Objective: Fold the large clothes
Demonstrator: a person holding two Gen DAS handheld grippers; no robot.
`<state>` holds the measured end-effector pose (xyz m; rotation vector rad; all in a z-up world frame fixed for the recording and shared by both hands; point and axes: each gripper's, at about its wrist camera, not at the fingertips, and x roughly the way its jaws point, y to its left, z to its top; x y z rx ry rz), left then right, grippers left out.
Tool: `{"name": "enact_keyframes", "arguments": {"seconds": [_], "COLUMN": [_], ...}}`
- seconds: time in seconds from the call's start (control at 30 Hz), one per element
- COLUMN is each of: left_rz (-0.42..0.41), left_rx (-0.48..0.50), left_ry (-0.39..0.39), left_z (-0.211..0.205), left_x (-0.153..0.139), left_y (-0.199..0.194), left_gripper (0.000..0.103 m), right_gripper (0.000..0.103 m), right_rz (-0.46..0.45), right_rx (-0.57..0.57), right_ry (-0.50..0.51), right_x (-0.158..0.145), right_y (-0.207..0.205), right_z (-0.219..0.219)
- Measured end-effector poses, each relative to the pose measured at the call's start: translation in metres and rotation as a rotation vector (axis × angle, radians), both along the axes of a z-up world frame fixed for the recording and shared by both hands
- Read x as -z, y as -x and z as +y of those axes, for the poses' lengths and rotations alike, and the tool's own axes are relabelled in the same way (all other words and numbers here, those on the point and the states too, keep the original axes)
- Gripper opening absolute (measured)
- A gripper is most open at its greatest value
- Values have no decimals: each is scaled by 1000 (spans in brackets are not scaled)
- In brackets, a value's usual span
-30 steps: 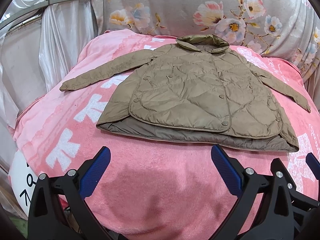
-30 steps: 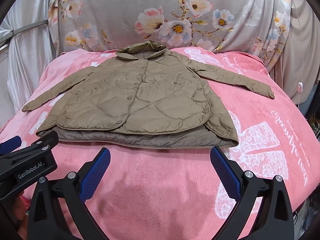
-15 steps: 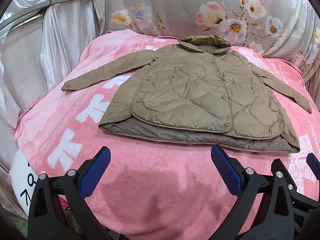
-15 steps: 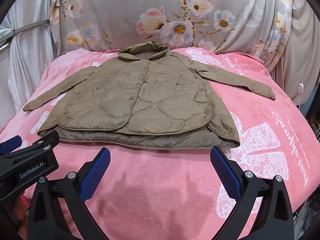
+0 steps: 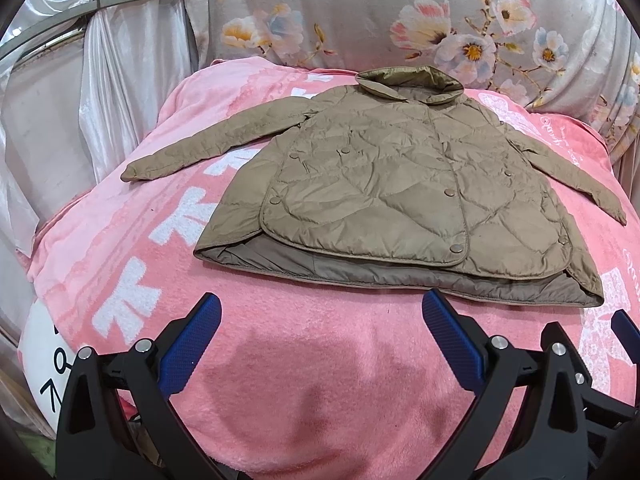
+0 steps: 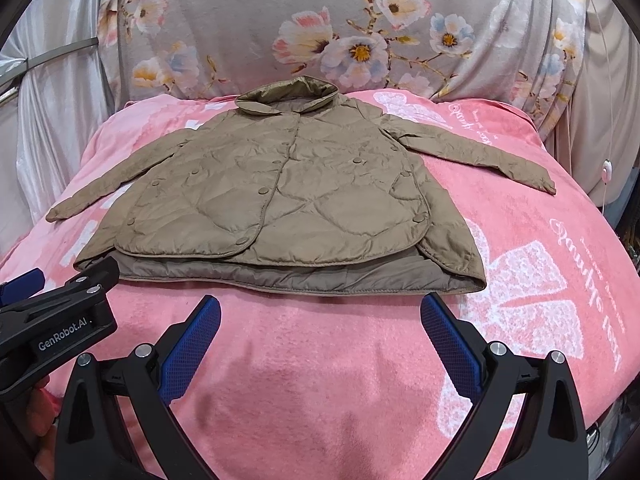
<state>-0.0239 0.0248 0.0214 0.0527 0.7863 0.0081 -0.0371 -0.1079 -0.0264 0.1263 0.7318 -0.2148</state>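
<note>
A tan quilted jacket (image 5: 400,184) lies flat, front up, on a pink blanket (image 5: 320,360), collar at the far side, both sleeves spread outward. It also shows in the right wrist view (image 6: 288,200). My left gripper (image 5: 322,320) is open and empty, hovering short of the jacket's near hem. My right gripper (image 6: 320,322) is open and empty, also just short of the hem. The left gripper's body (image 6: 52,320) shows at the left edge of the right wrist view.
A grey floral cloth (image 6: 360,32) hangs behind the bed. Shiny white curtains (image 5: 80,100) stand at the left. A white cord with a switch (image 6: 607,168) hangs at the right. The blanket drops off at both sides.
Both grippers have drifted slightly forward toward the jacket's hem. The jacket has not moved and both grippers stay open.
</note>
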Motion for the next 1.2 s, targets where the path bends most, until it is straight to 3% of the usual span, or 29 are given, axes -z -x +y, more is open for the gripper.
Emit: {"name": "enact_keyframes", "arguments": {"seconds": [0.2,0.3,0.43,0.6,0.73,0.83,0.93,1.2], "left_rz": [11,12,-4,-23,-17,-38,-31,-3], "left_rx": [0,-16,-49,-95,-106,-136,-165,-138], "left_ry": [-3,17,65,61,105,100,95,108], "left_z": [-2,2,14,25,32,33,35,31], "left_x": [6,6,3,2,7,11,17,26], "left_y": [-12,-27,-52,-91,-120,-133,-150,-177], "left_gripper": [98,98,98,98,98,98,98,98], "right_gripper": [98,98,98,98,98,98,98,94], "right_rz": [9,20,27,-9,-38,-65,-82,-43], "right_rx": [1,22,161,304,422,593,635,792], "right_ry": [-4,-63,-122,-217,-346,-430,-456,-394], "right_x": [6,10,9,6,21,41,51,78], "right_y": [-11,-26,-51,-83,-106,-118,-131,-161], "right_z": [-13,-41,-113,-212,-301,-371,-409,-470]}}
